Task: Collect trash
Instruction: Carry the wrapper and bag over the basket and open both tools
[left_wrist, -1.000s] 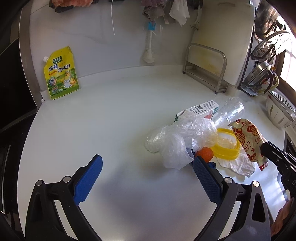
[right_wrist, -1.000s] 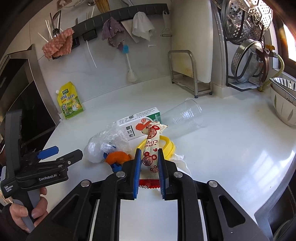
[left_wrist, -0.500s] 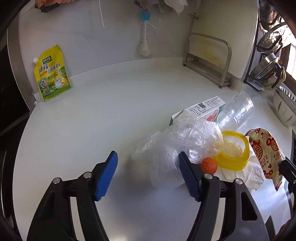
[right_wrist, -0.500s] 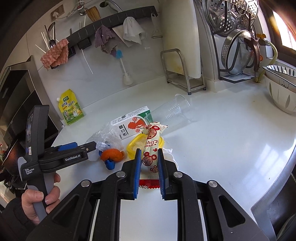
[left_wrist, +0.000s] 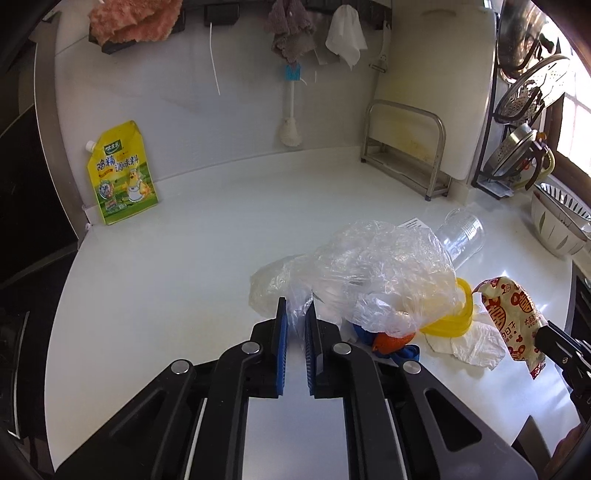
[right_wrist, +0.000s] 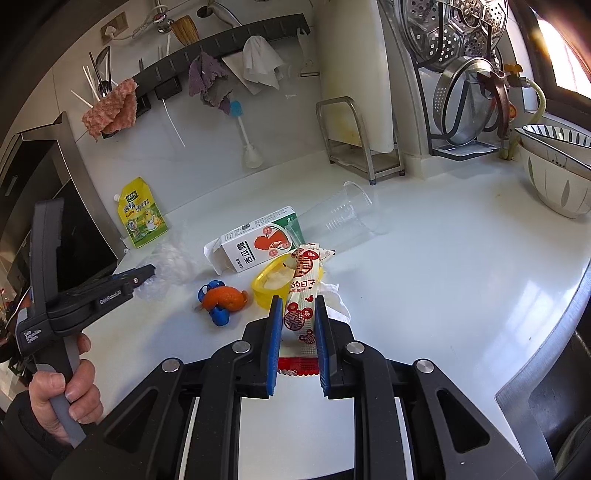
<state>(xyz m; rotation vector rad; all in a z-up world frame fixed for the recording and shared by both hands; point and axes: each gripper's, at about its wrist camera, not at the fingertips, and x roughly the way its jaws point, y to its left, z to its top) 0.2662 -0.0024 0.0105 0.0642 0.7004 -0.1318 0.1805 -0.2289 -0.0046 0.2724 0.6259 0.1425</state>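
My left gripper (left_wrist: 296, 317) is shut on a crumpled clear plastic bag (left_wrist: 373, 269) and holds it lifted over the trash pile. The bag also shows in the right wrist view (right_wrist: 173, 258), by the left gripper (right_wrist: 149, 271). My right gripper (right_wrist: 297, 317) is shut on a red-and-white snack wrapper (right_wrist: 303, 295), seen too in the left wrist view (left_wrist: 511, 317). On the white counter lie an orange peel (right_wrist: 225, 299), a blue cap (right_wrist: 218, 315), a yellow lid (right_wrist: 273, 284), a white tissue (left_wrist: 469, 343), a milk carton (right_wrist: 258, 243) and a clear plastic cup (right_wrist: 343, 218).
A yellow seasoning pouch (left_wrist: 120, 173) leans on the back wall. A metal rack with a cutting board (left_wrist: 410, 147) stands at the back. Bowls (right_wrist: 557, 177) and a dish rack (right_wrist: 469, 110) stand at the right. The counter edge (right_wrist: 554, 332) curves at the right.
My left gripper has closed on the plastic bag and lifted it off the pile. My right gripper still holds the snack wrapper and has drawn back slightly.
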